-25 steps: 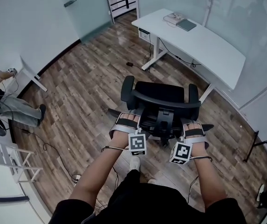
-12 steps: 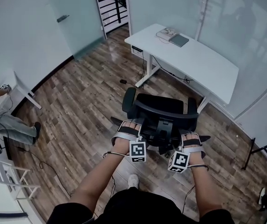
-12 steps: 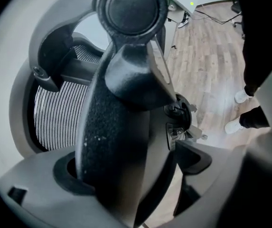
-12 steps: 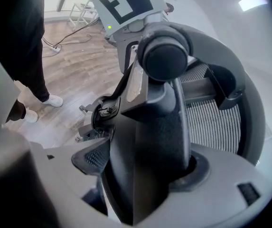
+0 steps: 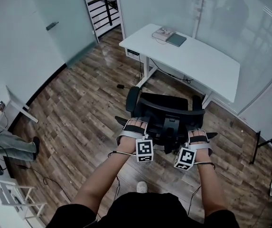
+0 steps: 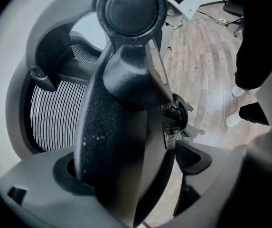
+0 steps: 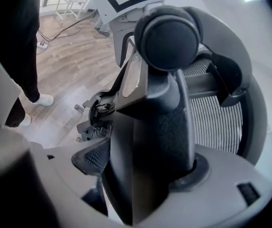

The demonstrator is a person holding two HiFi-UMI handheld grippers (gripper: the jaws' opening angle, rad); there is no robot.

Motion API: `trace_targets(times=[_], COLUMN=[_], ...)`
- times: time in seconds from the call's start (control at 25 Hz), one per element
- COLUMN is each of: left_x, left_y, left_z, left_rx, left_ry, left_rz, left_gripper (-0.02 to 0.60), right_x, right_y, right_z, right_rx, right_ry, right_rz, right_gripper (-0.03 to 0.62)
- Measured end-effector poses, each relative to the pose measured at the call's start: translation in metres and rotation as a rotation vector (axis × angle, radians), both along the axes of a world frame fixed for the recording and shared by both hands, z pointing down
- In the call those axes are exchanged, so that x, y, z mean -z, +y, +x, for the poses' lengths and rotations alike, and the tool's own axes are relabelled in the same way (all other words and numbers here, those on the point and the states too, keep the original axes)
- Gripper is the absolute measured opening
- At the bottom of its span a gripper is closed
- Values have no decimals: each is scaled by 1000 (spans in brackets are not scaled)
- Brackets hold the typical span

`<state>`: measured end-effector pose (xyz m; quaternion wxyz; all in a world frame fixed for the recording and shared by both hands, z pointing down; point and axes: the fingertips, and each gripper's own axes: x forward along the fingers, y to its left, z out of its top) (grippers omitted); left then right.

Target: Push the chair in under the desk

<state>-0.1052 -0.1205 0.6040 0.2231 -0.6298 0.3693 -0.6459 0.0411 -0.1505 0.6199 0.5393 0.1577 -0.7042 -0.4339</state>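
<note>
We find the black office chair point(image 5: 166, 122) standing on the wooden floor point(image 5: 79, 99), backrest toward the operator and seat facing the white desk point(image 5: 207, 63). It stands just before the desk's near edge. As far as the head view shows, the seat is not yet beneath the desktop.

The left gripper point(image 5: 136, 123) sits at the left end of the backrest's top rim point(image 5: 169, 109) and the right gripper point(image 5: 198, 133) at the right end. The two are well apart, with their marker cubes toward the operator.

In the left gripper view the rim fills the gap between the jaws, and one ribbed pad point(image 6: 192, 158) lies against it. We record these jaws as clamped on the rim. The right gripper view shows the same, mirrored: a ribbed pad bears on the rim's side, and the rim's thickness holds the jaws fairly wide. The backrest's grey mesh point(image 7: 216, 122) shows behind.

Two books point(image 5: 170, 36) lie on the desk's far corner. A seated person point(image 5: 5, 141) is at the left edge, well apart from the chair.
</note>
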Motion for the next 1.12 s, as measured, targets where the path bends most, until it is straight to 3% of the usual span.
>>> trace_targets(times=[1.12], left_x=[2], left_y=[-115], left_z=[-58], left_rx=[-90], left_ry=[1], left_rz=[32], left_gripper=[528], right_x=[4], right_y=[-101], right_z=[-56], right_rx=[-96], right_ry=[25], right_rz=[-13], right_gripper=[405])
